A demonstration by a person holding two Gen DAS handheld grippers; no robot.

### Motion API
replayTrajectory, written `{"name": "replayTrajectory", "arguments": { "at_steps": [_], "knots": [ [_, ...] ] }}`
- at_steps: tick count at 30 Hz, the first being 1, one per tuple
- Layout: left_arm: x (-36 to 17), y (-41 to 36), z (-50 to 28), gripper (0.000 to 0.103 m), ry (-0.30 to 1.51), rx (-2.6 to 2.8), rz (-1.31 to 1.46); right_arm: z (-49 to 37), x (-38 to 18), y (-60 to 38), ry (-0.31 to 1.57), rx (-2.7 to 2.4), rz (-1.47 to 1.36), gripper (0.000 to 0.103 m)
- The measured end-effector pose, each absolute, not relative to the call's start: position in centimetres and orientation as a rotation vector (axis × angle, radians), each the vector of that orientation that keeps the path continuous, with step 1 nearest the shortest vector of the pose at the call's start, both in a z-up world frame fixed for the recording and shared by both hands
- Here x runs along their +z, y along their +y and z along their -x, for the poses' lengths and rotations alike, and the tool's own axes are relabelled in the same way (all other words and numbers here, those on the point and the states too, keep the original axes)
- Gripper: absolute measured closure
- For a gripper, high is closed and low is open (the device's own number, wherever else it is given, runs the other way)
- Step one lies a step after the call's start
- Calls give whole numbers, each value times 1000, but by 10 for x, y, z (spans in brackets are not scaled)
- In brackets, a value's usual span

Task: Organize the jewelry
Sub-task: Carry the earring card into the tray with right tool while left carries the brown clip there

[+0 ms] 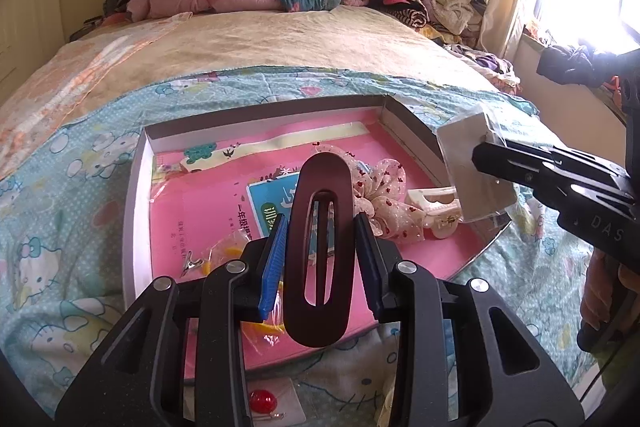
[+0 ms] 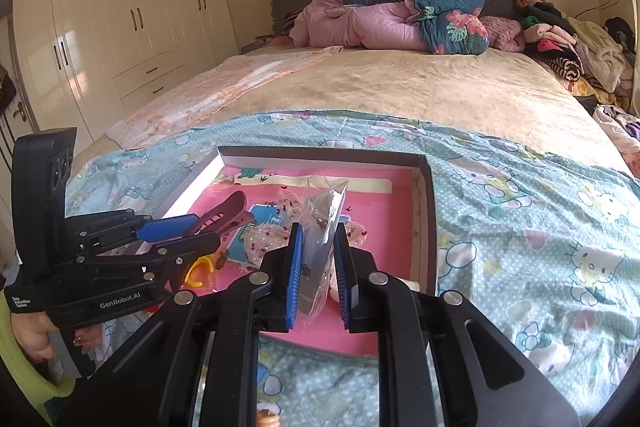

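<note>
Tongs [image 1: 322, 251] over box rim [image 1: 136, 195] — clear

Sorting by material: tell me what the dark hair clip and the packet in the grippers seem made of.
Dark hair clip: probably matte plastic; smooth, dull maroon surface, moulded slot. Packet: clear glossy plastic film, shiny and crinkled, around a white card, apparently paperboard.
</note>
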State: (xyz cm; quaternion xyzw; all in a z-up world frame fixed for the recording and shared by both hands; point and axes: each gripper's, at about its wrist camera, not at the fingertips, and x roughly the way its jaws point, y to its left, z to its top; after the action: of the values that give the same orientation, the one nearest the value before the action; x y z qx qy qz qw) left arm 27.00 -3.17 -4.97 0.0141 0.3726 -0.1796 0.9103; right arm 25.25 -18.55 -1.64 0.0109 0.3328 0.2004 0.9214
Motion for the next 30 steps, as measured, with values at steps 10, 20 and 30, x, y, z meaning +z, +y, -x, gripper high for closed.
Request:
{"name": "replayTrajectory", "arguments": {
  "at_steps": [10,20,30],
  "knots": [
    [-66,-37,-281,77,795,-369,-36,-281,-28,-180,715,410,-14,88],
    [-75,-35,-286,77,810,-368,-33,-302,-41,-168,768,440,-10,88],
    [-82,-35,-284,77,815,-372,-35,-312,-57,-155,818,458,10,88]
  ]
}}
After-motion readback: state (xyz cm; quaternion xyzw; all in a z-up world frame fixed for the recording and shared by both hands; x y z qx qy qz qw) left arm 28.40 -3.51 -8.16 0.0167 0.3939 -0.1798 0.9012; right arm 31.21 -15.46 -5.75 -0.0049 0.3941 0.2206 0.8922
